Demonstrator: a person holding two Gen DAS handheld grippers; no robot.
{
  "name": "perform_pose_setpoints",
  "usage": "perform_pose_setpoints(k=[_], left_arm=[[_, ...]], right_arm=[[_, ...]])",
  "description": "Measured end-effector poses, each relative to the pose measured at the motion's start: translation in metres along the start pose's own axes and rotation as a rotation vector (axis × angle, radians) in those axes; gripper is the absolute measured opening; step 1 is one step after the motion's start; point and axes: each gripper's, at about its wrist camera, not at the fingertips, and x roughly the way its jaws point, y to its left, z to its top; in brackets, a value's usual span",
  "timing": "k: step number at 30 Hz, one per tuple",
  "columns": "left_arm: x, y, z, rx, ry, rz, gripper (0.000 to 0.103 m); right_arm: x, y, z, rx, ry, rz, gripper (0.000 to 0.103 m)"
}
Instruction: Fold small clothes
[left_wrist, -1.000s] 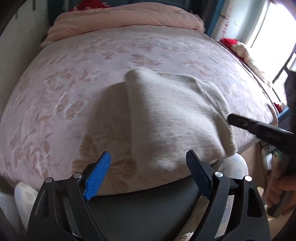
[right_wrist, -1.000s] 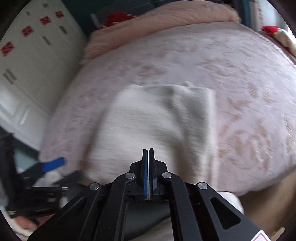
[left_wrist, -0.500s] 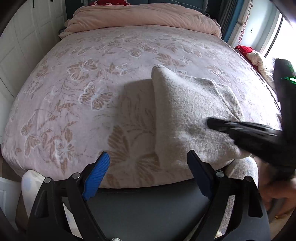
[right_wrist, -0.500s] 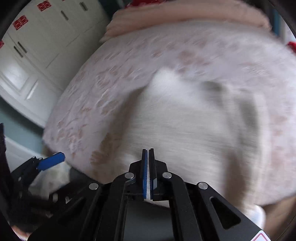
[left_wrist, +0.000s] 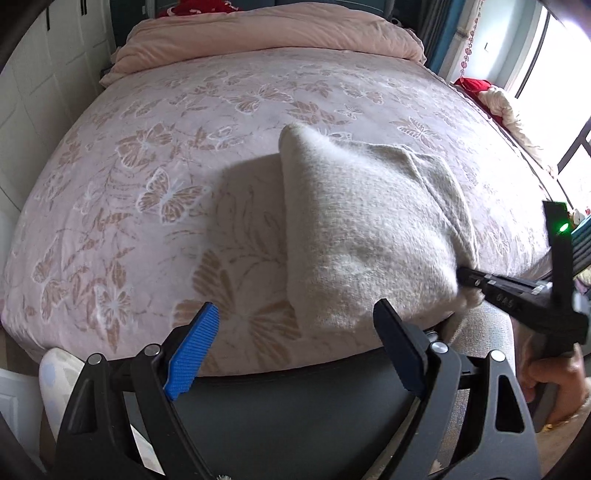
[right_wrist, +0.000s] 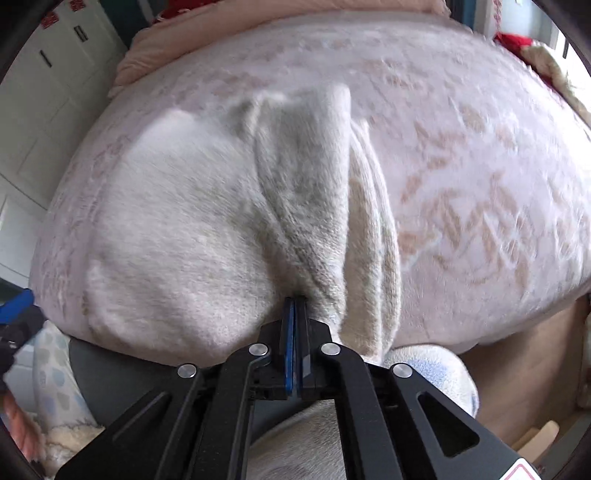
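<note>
Right gripper (right_wrist: 294, 306), jaws pinched shut on the near edge of the cream fuzzy knitted garment (left_wrist: 369, 229) at the bed's (left_wrist: 147, 184) front edge, may slip off the thin hold; left gripper (left_wrist: 295, 343) hangs wide open, empty.

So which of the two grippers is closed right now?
The right gripper, jaws together at the cream garment's near edge; the left gripper stands wide open, empty.

Both wrist views steeply downward, close above bed (left_wrist: 155, 206), sharing cream garment (left_wrist: 369, 229)
</note>
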Motion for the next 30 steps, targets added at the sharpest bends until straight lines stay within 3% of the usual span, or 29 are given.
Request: perform_pose_setpoints(k=[3, 5, 7, 8, 12, 14, 15, 20, 21, 23, 24, 26, 27, 28, 30], left_arm=[[0.003, -0.003, 0.001, 0.0, 0.011, -0.003, 0.083], [0.003, -0.007, 0.003, 0.006, 0.01, -0.009, 0.083], [0.003, -0.013, 0.004, 0.017, 0.006, -0.016, 0.084], [0.003, -0.016, 0.005, 0.025, 0.005, -0.016, 0.084], [0.006, -0.025, 0.009, 0.032, 0.012, -0.026, 0.085], [0.004, -0.029, 0.011, 0.039, 0.006, -0.027, 0.085], [0.003, -0.03, 0.012, 0.046, 0.001, -0.022, 0.085], [0.002, -0.026, 0.018, 0.035, -0.014, -0.023, 0.086], [0.004, -0.025, 0.019, 0.028, -0.01, -0.024, 0.086], [0.012, -0.026, 0.024, 0.006, 0.011, -0.053, 0.086], [0.015, -0.026, 0.026, -0.002, 0.014, -0.072, 0.087], [0.023, -0.028, 0.031, -0.003, 0.027, -0.101, 0.09], [0.026, -0.028, 0.034, -0.006, 0.032, -0.107, 0.09], [0.031, -0.027, 0.037, -0.016, 0.036, -0.11, 0.092], [0.037, -0.026, 0.042, -0.033, 0.04, -0.124, 0.094]], right_arm=[[-0.02, 0.0, 0.007, 0.013, -0.035, 0.025, 0.007], [-0.03, -0.002, 0.014, 0.036, -0.084, 0.041, 0.015], [-0.035, -0.013, 0.026, 0.057, -0.122, 0.042, 0.058], [-0.033, -0.021, 0.036, 0.074, -0.141, 0.041, 0.064], [0.006, -0.042, 0.066, 0.128, -0.08, 0.095, 0.065], [0.032, -0.042, 0.078, 0.124, -0.039, 0.151, 0.038], [0.036, -0.038, 0.083, 0.103, -0.034, 0.154, 0.013], [-0.009, -0.012, 0.098, 0.016, -0.204, 0.134, 0.013], [0.001, -0.013, 0.099, 0.008, -0.186, 0.095, 0.015], [0.045, -0.02, 0.099, -0.022, -0.056, -0.014, 0.02], [0.054, -0.023, 0.095, -0.015, -0.029, -0.023, 0.028], [0.038, -0.031, 0.087, 0.043, -0.087, 0.032, 0.041], [0.03, -0.035, 0.083, 0.064, -0.098, 0.045, 0.057], [0.021, -0.039, 0.078, 0.085, -0.114, 0.052, 0.064], [0.01, -0.047, 0.065, 0.122, -0.131, 0.065, 0.073]])
